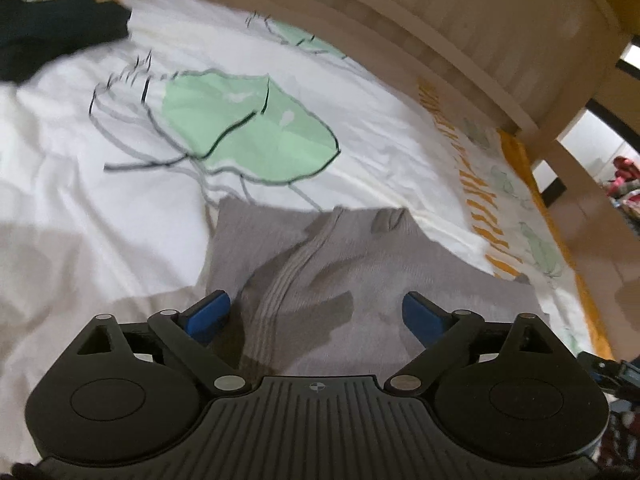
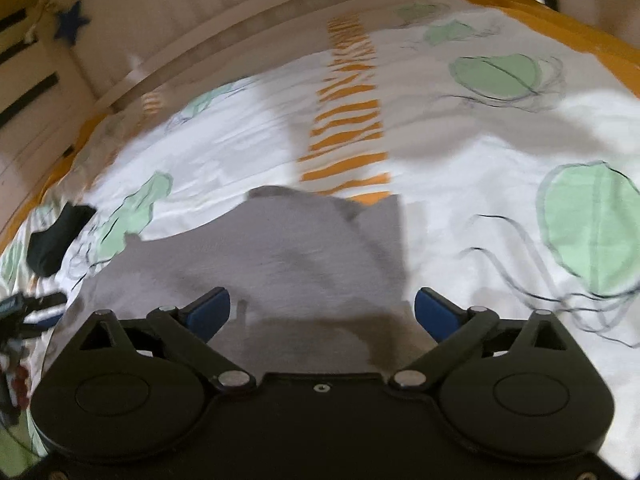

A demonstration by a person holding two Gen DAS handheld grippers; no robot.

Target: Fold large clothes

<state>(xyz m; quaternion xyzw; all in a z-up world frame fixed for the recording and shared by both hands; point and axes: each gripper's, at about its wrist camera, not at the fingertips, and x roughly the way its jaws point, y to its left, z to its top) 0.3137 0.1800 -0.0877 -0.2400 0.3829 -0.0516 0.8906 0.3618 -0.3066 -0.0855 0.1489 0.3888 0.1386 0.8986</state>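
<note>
A grey knit garment (image 1: 340,264) lies on the white bed sheet, with a ribbed band running down its middle. My left gripper (image 1: 316,312) is open above its near part, blue fingers spread on either side of the band, holding nothing. In the right wrist view the same grey garment (image 2: 280,256) lies partly folded, one flap turned over at its right edge. My right gripper (image 2: 322,310) is open just above it, holding nothing.
The sheet (image 1: 100,208) has green leaf prints and an orange striped band (image 2: 348,128). A dark garment (image 1: 52,32) lies far left; it also shows in the right wrist view (image 2: 56,236). A wooden bed rail (image 1: 460,28) runs along the far side.
</note>
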